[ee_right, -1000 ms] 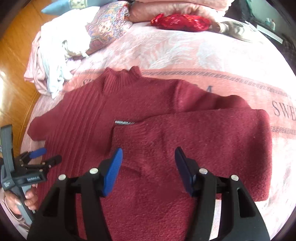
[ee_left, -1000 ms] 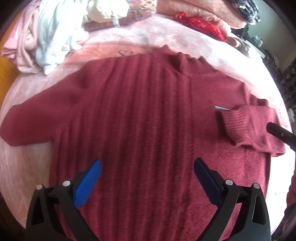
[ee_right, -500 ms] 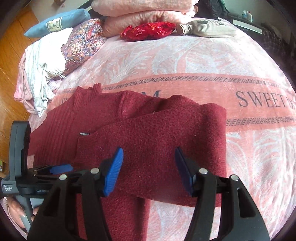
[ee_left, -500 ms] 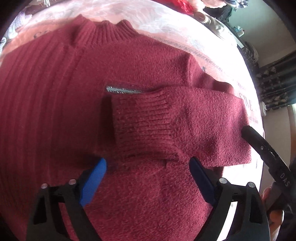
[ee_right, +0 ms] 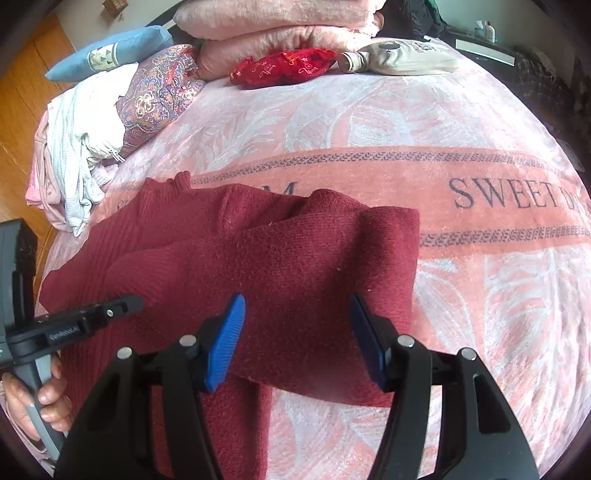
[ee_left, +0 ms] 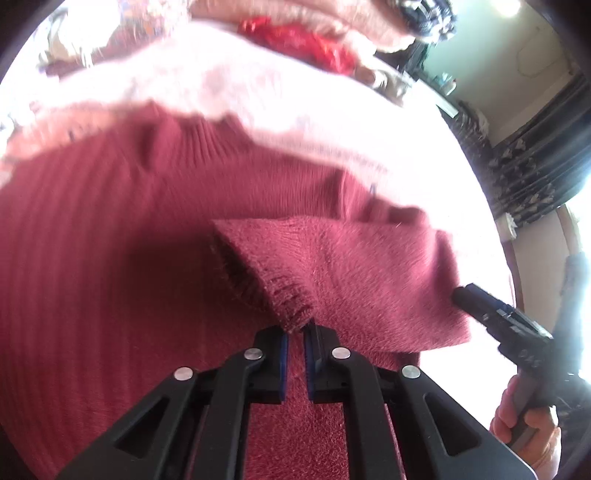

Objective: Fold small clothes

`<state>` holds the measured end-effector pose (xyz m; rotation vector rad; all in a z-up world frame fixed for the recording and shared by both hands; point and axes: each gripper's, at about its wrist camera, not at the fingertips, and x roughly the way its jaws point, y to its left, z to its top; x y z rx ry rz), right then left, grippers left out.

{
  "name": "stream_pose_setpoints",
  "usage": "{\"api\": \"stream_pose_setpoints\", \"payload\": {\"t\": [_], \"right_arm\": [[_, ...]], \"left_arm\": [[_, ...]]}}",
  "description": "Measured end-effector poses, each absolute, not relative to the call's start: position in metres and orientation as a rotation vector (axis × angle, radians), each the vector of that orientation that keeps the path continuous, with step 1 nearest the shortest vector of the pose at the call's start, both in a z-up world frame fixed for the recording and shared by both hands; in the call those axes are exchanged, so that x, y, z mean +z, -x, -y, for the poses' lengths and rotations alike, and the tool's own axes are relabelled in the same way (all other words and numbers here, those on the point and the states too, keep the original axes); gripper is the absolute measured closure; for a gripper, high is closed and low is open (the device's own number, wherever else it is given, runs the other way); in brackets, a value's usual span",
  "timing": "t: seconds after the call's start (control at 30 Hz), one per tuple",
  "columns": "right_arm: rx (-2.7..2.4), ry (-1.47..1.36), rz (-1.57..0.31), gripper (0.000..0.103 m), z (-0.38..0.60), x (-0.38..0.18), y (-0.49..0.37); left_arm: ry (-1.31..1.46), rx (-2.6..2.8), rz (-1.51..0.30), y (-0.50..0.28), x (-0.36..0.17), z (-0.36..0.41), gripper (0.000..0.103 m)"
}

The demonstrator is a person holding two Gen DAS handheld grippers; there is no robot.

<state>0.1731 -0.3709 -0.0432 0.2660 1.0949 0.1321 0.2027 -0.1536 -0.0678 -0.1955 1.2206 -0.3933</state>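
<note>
A dark red knit sweater (ee_right: 207, 236) lies flat on the pink bedspread (ee_right: 461, 155), its right sleeve (ee_right: 295, 273) folded across the body. In the left wrist view my left gripper (ee_left: 294, 334) is shut on the ribbed cuff (ee_left: 291, 306) of that sleeve and lifts it off the sweater body (ee_left: 92, 258). My right gripper (ee_right: 297, 336) is open and empty, hovering over the folded sleeve near its outer fold. The left gripper also shows in the right wrist view (ee_right: 125, 306), and the right gripper shows in the left wrist view (ee_left: 491, 306).
A pile of white and pink clothes (ee_right: 77, 147) lies at the bed's far left. Patterned (ee_right: 155, 96), blue (ee_right: 110, 55) and red (ee_right: 284, 66) pillows and folded pink blankets (ee_right: 280, 22) line the back. Wooden floor (ee_right: 22, 103) is beyond the left edge.
My left gripper has closed on the sleeve cuff and raised it. My right gripper has drawn back a little and stays open.
</note>
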Motion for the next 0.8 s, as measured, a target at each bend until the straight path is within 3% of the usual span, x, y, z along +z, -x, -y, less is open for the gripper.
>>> {"api": "stream_pose_setpoints", "payload": {"t": [0.33, 0.63, 0.73, 0.8], "right_arm": [[0.253, -0.328, -1.122, 0.044, 0.352, -0.044, -0.179], [0.338, -0.357, -1.216, 0.044, 0.314, -0.065, -0.193], [0.298, -0.335, -1.245, 0.033, 0.313, -0.068, -0.194], [0.266, -0.304, -1.286, 0.032, 0.312, -0.077, -0.195]], "left_arm": [[0.196, -0.218, -1.111, -0.226, -0.022, 0.032, 0.096], [0.203, -0.084, -1.191, -0.241, -0.079, -0.048, 0.096], [0.206, -0.077, -1.180, -0.245, -0.085, -0.063, 0.096], [0.188, -0.090, -1.200, -0.241, -0.088, -0.060, 0.095]]}}
